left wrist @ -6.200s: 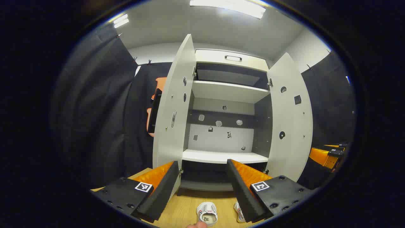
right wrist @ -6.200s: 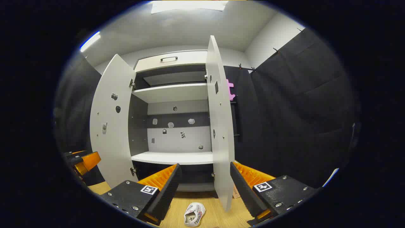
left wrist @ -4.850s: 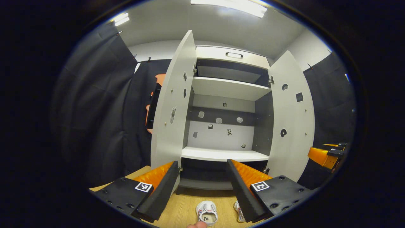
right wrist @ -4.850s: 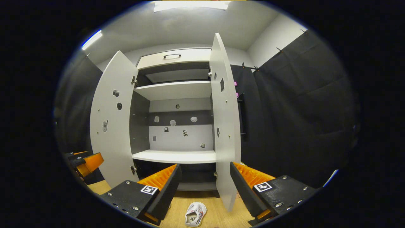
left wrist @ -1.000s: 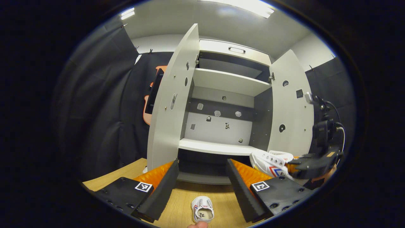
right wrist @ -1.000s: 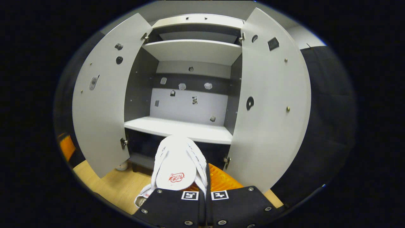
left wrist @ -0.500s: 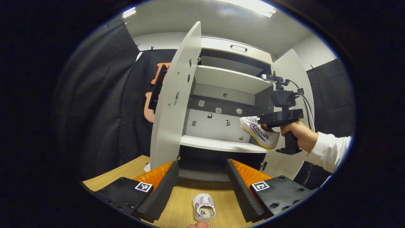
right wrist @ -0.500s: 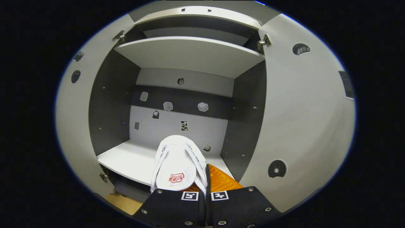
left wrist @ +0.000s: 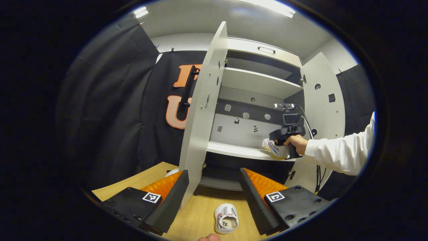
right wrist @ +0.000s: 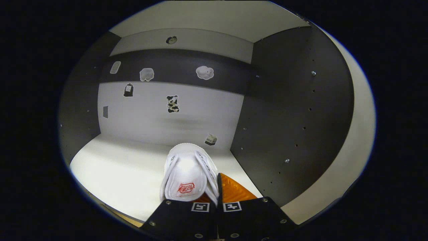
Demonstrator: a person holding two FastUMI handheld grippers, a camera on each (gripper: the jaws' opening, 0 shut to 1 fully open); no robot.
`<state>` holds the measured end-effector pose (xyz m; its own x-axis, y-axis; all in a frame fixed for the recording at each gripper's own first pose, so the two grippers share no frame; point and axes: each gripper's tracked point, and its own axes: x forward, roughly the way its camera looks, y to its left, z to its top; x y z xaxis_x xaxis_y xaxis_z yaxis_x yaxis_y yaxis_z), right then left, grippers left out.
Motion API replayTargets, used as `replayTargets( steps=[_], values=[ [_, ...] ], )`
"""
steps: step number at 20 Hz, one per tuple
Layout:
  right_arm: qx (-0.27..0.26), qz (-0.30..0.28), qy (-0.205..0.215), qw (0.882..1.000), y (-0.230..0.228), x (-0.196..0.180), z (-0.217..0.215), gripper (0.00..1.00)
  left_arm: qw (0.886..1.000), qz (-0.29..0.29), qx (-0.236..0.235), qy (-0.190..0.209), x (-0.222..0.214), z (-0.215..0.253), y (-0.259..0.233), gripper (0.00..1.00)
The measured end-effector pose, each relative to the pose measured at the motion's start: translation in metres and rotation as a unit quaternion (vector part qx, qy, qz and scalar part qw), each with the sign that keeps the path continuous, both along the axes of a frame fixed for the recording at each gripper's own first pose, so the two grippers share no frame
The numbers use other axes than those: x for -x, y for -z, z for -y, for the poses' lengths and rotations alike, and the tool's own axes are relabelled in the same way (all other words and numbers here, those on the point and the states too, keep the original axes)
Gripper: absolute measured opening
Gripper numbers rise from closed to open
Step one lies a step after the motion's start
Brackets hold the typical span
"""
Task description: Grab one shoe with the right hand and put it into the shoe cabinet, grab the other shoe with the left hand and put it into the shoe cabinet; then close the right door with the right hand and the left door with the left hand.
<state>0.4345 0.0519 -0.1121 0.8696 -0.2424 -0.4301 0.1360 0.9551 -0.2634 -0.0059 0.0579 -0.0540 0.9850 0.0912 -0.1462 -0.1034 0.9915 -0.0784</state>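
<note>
— Since a moment ago, what moved?

— My right gripper [right wrist: 215, 197] went deeper into the shoe cabinet [left wrist: 257, 83]. Before, I saw both doors around it. Now I see the back wall and the dark side wall up close.

— Where is the shoe you picked up?

— That white shoe [right wrist: 188, 174] is held in my right jaws, which are almost closed on it near the heel. In the left gripper view, the same shoe [left wrist: 275, 148] sits at the right end of the middle shelf [left wrist: 234, 150], near its front edge. I cannot tell if it touches the shelf yet. A hand [left wrist: 295, 143] with a white sleeve [left wrist: 337, 154] holds that gripper [left wrist: 284, 134].

— And the other shoe?

— The other shoe [left wrist: 226, 218] lies on the wooden floor [left wrist: 197, 214] in front of the cabinet, with its opening facing up. It is between the fingers of my left gripper [left wrist: 214, 197] but farther down, not touched.

— How are the left jaws?

— Wide apart and holding nothing.

— And the doors?

— The left door [left wrist: 204, 107] and the right door [left wrist: 322, 110] both stand open.
</note>
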Motion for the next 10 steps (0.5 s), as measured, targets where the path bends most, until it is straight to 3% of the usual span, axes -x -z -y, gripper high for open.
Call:
replayTargets(
  steps=[4, 7, 10],
  values=[
    [-0.023, -0.021, 0.0, 1.0, 0.012, -0.006, -0.005, 0.04, 1.0, 0.0, 0.004, -0.012, -0.001, -0.01, 0.001, 0.98],
    [-0.026, -0.023, -0.017, 0.999, 0.009, 0.0, -0.009, 0.18, 1.0, -0.001, -0.003, -0.015, 0.0, -0.015, 0.001, 0.98],
    [-0.023, -0.024, -0.034, 0.999, 0.002, 0.011, -0.011, 0.23, 1.0, -0.005, -0.001, -0.011, -0.002, -0.012, 0.005, 0.98]
  ],
)
